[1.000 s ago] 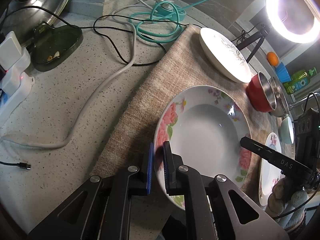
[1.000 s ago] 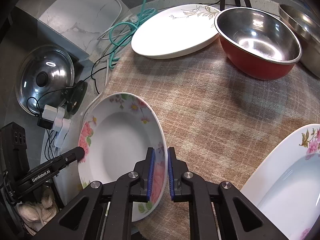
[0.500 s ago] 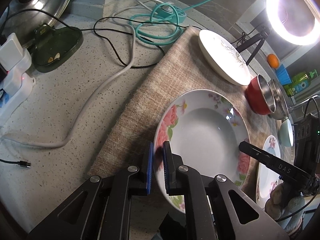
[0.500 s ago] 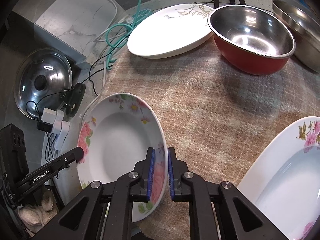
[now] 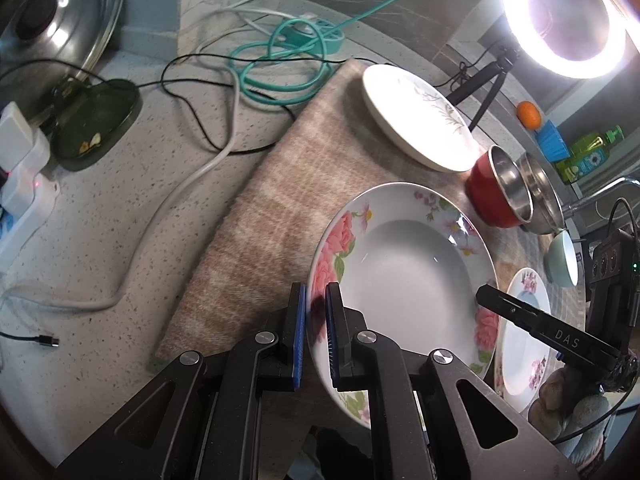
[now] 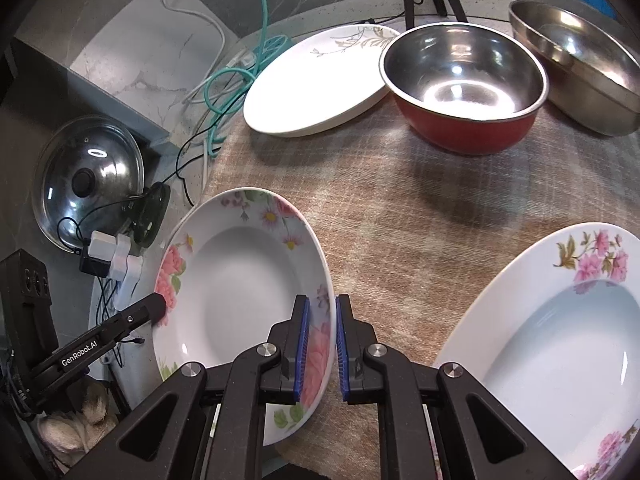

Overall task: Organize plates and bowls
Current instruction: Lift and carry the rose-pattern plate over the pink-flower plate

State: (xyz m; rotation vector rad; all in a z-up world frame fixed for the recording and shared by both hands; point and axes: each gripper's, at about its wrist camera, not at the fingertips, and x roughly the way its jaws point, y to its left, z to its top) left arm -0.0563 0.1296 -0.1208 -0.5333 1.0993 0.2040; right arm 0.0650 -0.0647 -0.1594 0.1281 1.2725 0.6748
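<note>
Rose-patterned deep plate (image 5: 404, 284) held at two opposite points of its rim, above a beige checked cloth (image 5: 280, 200) on a speckled counter (image 5: 100, 220). Left gripper (image 5: 316, 336) clamped narrow on the rim nearest its camera, blue pads (image 5: 299, 340) pressed to either face. Right gripper (image 6: 320, 344) likewise clamped narrow on the opposite rim. Plate tilted in the right wrist view, its far edge over the cloth border.

Noted elsewhere on the cloth: white plate with grey leaf print (image 6: 316, 84) at the far end; red bowl with steel lining (image 6: 464, 88) just beside it, its rim over the white plate's edge; plain steel bowl (image 6: 576, 64) next along. Second flowered plate (image 6: 560, 344) near the right gripper, apart from the held one. Small pale green bowl (image 5: 564, 258) beyond it in the left wrist view.

Off the cloth: teal cable (image 5: 280, 64) coiled, pot lid (image 6: 90, 180) leaning by the wall, ring light (image 5: 568, 20) lit.
</note>
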